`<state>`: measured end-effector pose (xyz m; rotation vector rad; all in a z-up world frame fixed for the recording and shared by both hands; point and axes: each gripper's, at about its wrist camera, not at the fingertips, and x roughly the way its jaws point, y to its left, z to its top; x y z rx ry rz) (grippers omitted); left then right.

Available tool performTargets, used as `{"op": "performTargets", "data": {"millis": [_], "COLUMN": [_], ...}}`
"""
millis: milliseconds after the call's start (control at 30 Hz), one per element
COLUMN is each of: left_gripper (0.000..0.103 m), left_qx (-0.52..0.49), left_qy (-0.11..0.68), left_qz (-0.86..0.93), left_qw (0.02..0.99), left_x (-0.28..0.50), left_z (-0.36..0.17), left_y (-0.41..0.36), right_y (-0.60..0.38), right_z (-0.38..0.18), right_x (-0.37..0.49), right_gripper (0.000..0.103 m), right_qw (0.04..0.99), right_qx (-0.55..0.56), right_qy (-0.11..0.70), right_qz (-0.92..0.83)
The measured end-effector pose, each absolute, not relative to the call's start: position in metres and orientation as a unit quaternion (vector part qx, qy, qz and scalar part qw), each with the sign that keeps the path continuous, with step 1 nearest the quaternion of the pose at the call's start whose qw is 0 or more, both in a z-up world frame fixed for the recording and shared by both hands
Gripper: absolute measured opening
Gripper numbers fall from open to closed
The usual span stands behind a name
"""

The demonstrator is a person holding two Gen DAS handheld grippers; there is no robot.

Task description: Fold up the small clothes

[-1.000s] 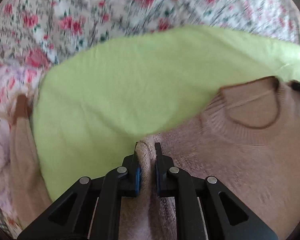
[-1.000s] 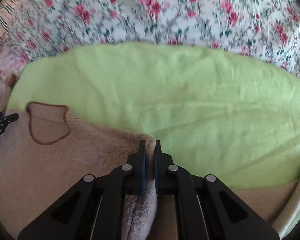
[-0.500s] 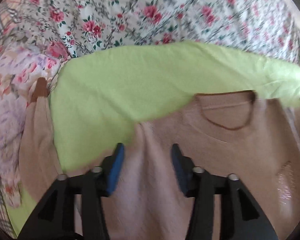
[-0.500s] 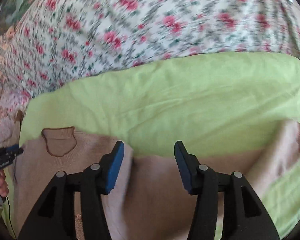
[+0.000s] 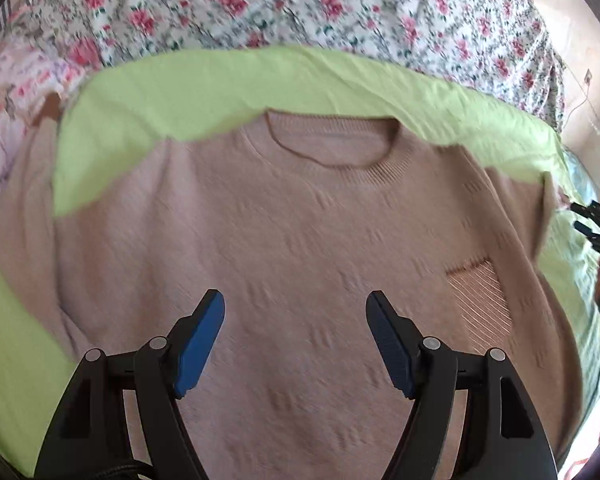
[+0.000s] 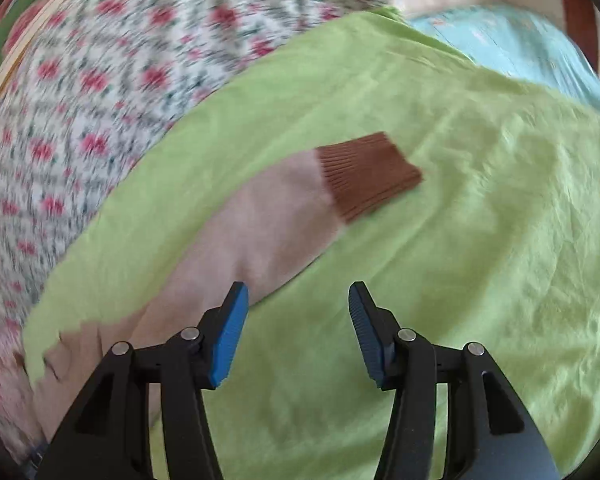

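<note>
A small beige knit sweater (image 5: 300, 240) lies spread flat, front up, on a lime green cloth (image 5: 180, 88). Its round neckline (image 5: 332, 140) points away from me. My left gripper (image 5: 294, 304) is open and empty above the sweater's chest. In the right wrist view one beige sleeve (image 6: 260, 232) with a brown ribbed cuff (image 6: 368, 172) lies stretched out on the green cloth (image 6: 480, 240). My right gripper (image 6: 298, 296) is open and empty, just right of that sleeve. The right gripper's tips also show at the right edge of the left wrist view (image 5: 596, 220).
A floral bedspread (image 5: 300, 4) lies beyond the green cloth and also shows in the right wrist view (image 6: 80, 100). A light blue fabric (image 6: 520, 44) lies at the far right. The sweater's other sleeve (image 5: 24, 200) runs down the left side.
Both grippers were shut on the sweater's shoulders, then opened and let go. The left one has pulled back over the chest. The right one has swung right over the sleeve.
</note>
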<state>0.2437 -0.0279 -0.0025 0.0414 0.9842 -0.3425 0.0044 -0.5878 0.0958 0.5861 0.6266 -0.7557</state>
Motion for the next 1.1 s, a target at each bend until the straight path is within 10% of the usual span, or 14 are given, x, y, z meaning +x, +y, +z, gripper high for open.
{"op": "performTargets", "data": {"millis": [233,333,700,1100], "left_gripper": [0.074,0.074,0.074,0.074], "left_qx": [0.008,0.009,-0.024,-0.078], "left_qy": [0.498,0.507,0.507,0.492], "left_qz": [-0.174,-0.179,-0.191,-0.195], "left_qw": [0.849,0.843,0.84,0.845], "left_x": [0.227,0.222,0.201,0.181], "left_z": [-0.023,-0.027,-0.023,-0.013], "left_y": [-0.047,-0.051,-0.035,0.016], "right_y": [-0.643,-0.647,-0.442,-0.206], "right_z": [0.089,0.092,0.136,0.034], "right_x": [0.016,0.034,0.1,0.187], "right_gripper": [0.054,0.009,0.008,0.008], "right_qw": [0.828,0.826,0.921,0.863], "right_qx": [0.335,0.316,0.16,0.185], "right_qy": [0.25,0.27,0.32,0.454], "right_qz": [-0.373,-0.38,-0.155,0.12]}}
